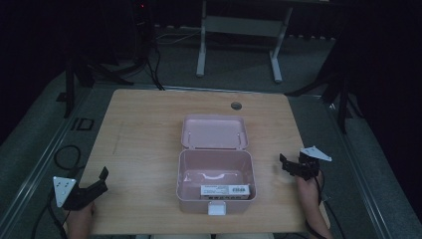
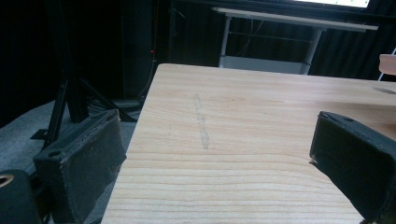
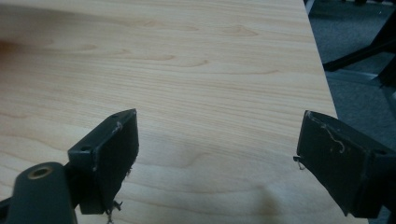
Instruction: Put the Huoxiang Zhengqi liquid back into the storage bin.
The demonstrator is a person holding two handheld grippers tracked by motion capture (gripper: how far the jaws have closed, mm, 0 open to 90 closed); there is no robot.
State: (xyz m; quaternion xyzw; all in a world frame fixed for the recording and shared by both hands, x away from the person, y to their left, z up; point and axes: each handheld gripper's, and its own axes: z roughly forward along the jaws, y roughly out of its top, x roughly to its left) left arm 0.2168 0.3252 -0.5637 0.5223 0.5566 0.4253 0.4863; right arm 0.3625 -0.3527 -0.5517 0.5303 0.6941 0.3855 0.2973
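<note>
Grippers, left [image 1: 102,175] and right [image 1: 283,160], rest wide open and empty beside the open pink box [image 1: 216,174] on the tabletop [image 1: 144,129]; closing its lid [image 1: 215,132] likely comes next.

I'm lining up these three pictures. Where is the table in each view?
High view: the table fills the middle, with the open box on it.
Left gripper view: the table spreads right from its left edge, past the jaws.
Right gripper view: the table fills the left and middle, and its edge runs down at the right.
Shared landmark: the grey floor beside the table's edge.
</note>
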